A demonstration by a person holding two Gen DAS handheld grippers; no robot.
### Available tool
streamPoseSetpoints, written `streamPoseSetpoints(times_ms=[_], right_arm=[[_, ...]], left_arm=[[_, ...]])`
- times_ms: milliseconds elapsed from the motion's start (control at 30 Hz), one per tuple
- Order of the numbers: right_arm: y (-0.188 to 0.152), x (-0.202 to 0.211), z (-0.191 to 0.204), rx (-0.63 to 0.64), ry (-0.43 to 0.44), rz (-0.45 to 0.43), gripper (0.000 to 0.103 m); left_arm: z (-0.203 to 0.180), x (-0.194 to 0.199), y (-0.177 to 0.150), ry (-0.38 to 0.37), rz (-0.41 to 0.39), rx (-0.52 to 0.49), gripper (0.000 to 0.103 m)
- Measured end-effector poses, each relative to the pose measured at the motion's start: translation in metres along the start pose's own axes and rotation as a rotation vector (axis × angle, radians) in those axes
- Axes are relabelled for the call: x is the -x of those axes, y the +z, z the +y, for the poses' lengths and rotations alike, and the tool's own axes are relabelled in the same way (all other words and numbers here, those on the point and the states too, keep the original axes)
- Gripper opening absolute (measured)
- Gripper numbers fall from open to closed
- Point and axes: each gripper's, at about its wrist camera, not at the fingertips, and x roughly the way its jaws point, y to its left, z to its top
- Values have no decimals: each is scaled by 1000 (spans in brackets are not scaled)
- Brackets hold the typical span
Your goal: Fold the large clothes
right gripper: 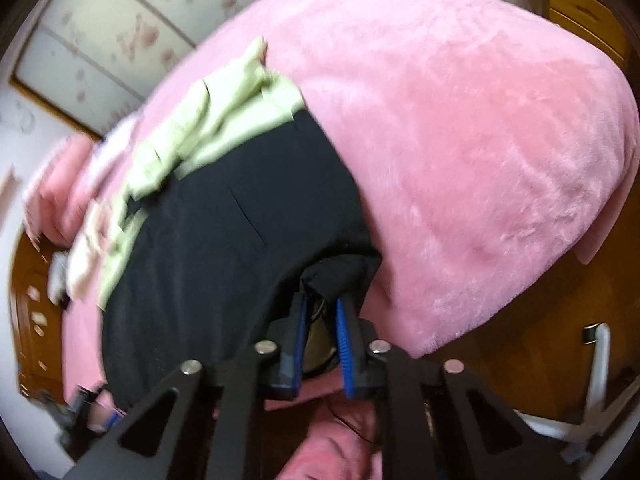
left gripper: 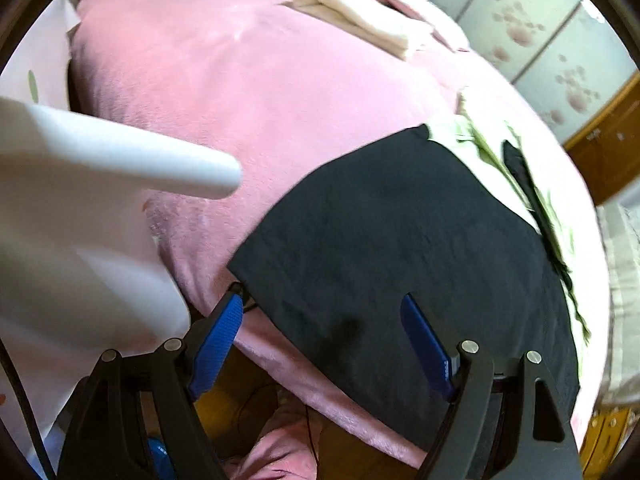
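My right hand-held gripper [right gripper: 320,304] pinched shut on near corner of black knit garment [right gripper: 224,232] lying on pink plush bed [right gripper: 460,140]. Left hand-held gripper [left gripper: 322,300] wide open, empty, other hem corner at its 10 o'clock.

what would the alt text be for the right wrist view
The right gripper has its blue-padded fingers pinched shut on a corner of a black garment lying on a pink fleece blanket. A pale green garment lies at the black one's far end.
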Motion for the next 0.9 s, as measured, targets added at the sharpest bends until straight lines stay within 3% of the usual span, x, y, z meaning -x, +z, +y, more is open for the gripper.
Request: streamPoseSetpoints(times_ms=[133, 333, 500, 533, 667, 900], right_arm=[[20, 24, 5, -64, 89, -60, 5], [40, 29, 37, 41, 99, -43, 5], [52, 40, 44, -40, 188, -57, 5], [55, 43, 45, -66, 207, -59, 5], [70, 49, 59, -66, 227, -55, 3], [101, 56, 77, -36, 239, -56, 2]], left_arm=[[-1, -5, 1, 63, 29, 11, 80], [-3, -8, 1, 87, 69, 50, 80], [-8, -20, -3, -90, 180, 191, 53], [-9, -25, -5, -99, 191, 216, 29], [-10, -28, -9, -90, 158, 265, 7], [-49, 15, 30, -189, -10, 99, 1]])
